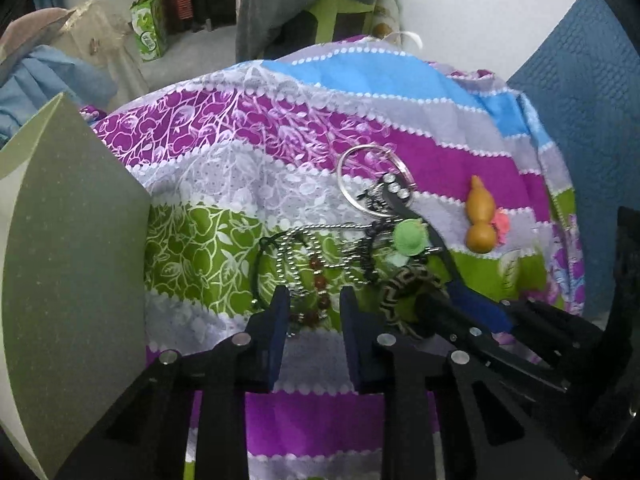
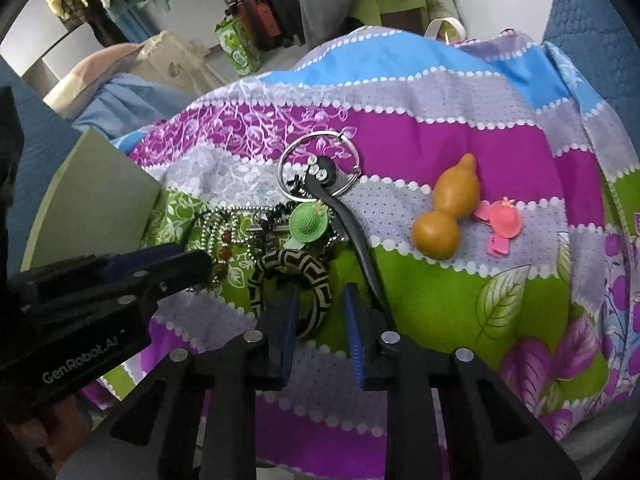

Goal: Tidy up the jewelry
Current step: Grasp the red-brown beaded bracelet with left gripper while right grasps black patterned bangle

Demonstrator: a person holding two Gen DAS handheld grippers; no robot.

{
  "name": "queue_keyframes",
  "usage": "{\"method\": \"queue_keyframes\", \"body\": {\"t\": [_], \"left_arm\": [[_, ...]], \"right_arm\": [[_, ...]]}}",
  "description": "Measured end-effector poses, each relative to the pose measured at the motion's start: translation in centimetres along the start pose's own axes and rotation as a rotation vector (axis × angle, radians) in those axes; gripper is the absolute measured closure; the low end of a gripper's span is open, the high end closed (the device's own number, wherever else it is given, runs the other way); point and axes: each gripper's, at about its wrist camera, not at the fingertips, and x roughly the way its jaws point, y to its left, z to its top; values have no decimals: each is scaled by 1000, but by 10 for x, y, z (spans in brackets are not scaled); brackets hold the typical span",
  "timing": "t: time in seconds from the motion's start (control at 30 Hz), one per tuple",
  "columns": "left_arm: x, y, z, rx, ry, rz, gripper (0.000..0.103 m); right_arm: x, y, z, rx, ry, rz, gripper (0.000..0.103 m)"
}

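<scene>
A heap of jewelry lies on a striped cloth: a silver ring (image 2: pixel 318 166) on a black strap (image 2: pixel 358 240), a green hat charm (image 2: pixel 308 222), a ball chain (image 1: pixel 296 248), red beads (image 1: pixel 320 280) and a patterned bangle (image 2: pixel 292 284). My left gripper (image 1: pixel 314 306) is open, its fingers either side of the red beads. My right gripper (image 2: pixel 320 312) is open over the bangle's near rim. A brown gourd (image 2: pixel 450 210) and a pink hat clip (image 2: pixel 500 222) lie to the right.
A grey-green box (image 1: pixel 68 264) stands at the left edge of the cloth (image 2: pixel 440 128). Each gripper shows in the other's view: the right one (image 1: pixel 472 312) and the left one (image 2: pixel 192 258). Clothes, a chair and boxes fill the room behind.
</scene>
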Motion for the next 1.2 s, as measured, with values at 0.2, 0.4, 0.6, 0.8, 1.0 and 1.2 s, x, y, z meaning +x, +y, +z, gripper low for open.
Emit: {"method": "queue_keyframes", "body": {"t": [0.2, 0.4, 0.6, 0.8, 1.0, 1.2], "left_arm": [[1, 11, 0, -21, -25, 40, 79], [1, 20, 6, -29, -54, 110, 77], [15, 21, 13, -1, -54, 132, 77], [24, 10, 16, 69, -59, 146, 94], [6, 15, 11, 19, -73, 89, 102], [-39, 18, 4, -17, -142, 41, 102]], "right_arm": [[3, 3, 0, -23, 12, -15, 96], [-4, 0, 1, -4, -6, 7, 97], [-7, -2, 1, 15, -13, 18, 97], [-9, -3, 3, 23, -16, 22, 97], [-20, -1, 3, 16, -50, 20, 97], [-39, 6, -2, -3, -91, 5, 97]]}}
